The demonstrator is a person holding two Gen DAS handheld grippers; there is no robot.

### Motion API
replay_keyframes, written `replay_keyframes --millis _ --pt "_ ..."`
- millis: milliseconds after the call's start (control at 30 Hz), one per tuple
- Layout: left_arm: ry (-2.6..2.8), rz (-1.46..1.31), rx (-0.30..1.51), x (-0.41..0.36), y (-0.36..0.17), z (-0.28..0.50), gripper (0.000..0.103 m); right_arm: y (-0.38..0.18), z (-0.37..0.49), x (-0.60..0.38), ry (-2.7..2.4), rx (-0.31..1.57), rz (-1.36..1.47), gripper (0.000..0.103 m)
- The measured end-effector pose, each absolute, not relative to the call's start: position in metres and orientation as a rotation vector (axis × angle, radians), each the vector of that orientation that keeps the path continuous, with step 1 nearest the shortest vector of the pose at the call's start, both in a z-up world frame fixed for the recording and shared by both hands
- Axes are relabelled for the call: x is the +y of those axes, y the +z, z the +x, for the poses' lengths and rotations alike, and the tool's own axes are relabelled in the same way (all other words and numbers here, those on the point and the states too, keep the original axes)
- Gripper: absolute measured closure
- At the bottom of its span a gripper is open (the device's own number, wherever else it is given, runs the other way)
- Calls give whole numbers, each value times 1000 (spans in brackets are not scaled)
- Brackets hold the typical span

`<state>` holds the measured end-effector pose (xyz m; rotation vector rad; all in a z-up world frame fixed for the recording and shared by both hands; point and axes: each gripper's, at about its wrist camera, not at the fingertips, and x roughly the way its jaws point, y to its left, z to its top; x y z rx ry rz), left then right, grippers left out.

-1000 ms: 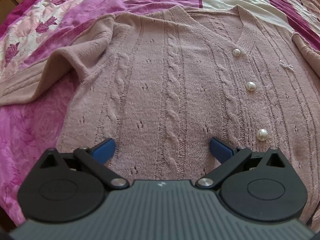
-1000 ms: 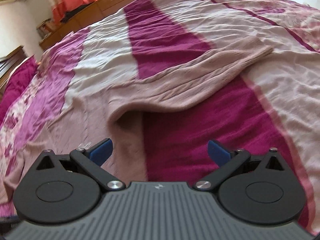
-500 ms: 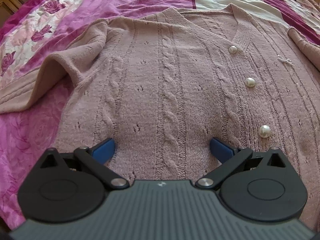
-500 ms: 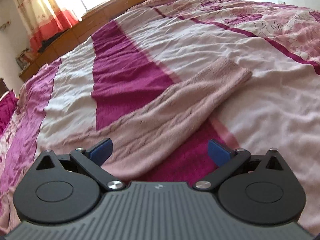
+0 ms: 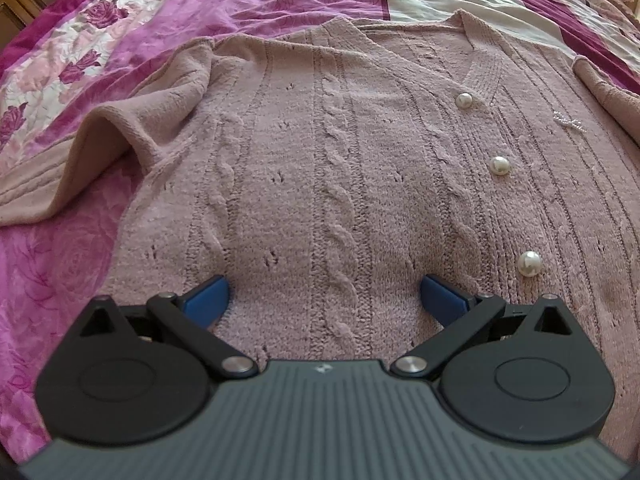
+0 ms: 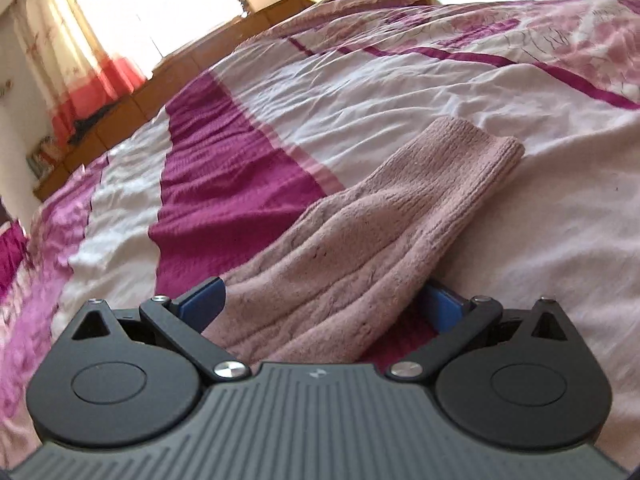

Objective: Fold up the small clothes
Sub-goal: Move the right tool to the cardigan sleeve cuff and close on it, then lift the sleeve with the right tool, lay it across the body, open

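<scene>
Left wrist view: left gripper (image 5: 324, 296) is hovering with jaws spread wide over the front of the pink cardigan (image 5: 340, 168), which is lying flat on the bedspread (image 5: 240, 4). Three pearl buttons (image 5: 499, 166) are showing, a detail only this view gives; one sleeve is lying bunched at left. Right wrist view: right gripper (image 6: 320, 304) is sitting spread, empty, with the other sleeve (image 6: 380, 240) lying between its fingers; cuff end is resting on open bedspread, free fabric all round.
</scene>
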<state>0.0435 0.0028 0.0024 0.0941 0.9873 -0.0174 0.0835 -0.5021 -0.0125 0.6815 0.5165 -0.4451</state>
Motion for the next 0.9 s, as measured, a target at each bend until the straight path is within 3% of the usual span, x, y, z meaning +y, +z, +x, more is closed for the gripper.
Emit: replay_keyframes --millis 133,233,333,400,433,900 --pt "-33 96 978 4 2 42 0 -10 90 -508 -434 462 766 1" --pt "-40 99 977 4 2 42 0 -10 95 -509 -477 453 759 14" --pt "-44 100 971 5 2 42 0 -11 96 -510 -510 464 762 45" --pt "-47 101 966 5 2 41 0 -11 94 -516 -503 474 806 82" --pt "-49 101 964 5 1 41 0 -11 89 -519 -489 468 839 86" --pt "-64 94 924 8 3 35 0 93 17 -521 -458 218 731 90"
